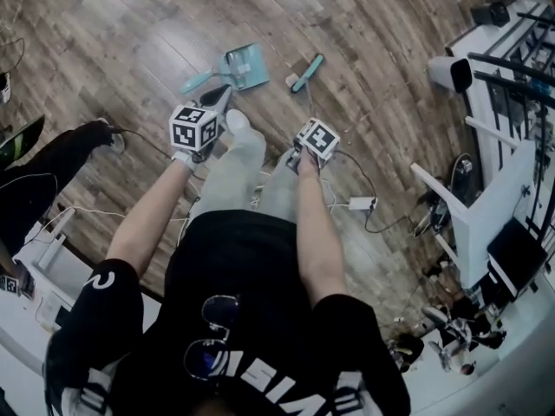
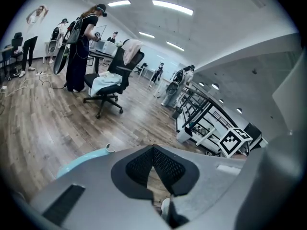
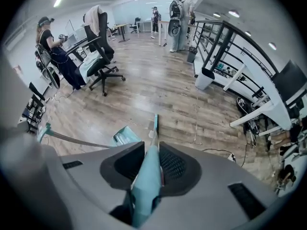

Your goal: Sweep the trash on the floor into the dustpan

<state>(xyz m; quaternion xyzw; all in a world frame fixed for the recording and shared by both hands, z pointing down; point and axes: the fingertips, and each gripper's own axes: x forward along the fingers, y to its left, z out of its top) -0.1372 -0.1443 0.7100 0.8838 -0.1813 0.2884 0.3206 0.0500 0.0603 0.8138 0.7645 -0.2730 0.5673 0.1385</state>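
Brown wood floor (image 1: 130, 33), shiny in spots, in a big bright room. Farther off, a black office chair (image 2: 112, 80), racks (image 3: 225, 47) and people (image 2: 79, 51) standing. Flat on the floor, a blue-green dustpan (image 1: 243, 66), with a small white bit of trash (image 1: 292, 81) just beside it. Squeezed tight in the right gripper (image 3: 151, 152), the blue-green brush (image 1: 308, 72), its far end by the trash. Pinched closed on nothing, the left gripper (image 2: 153, 150), next to the dustpan's handle.
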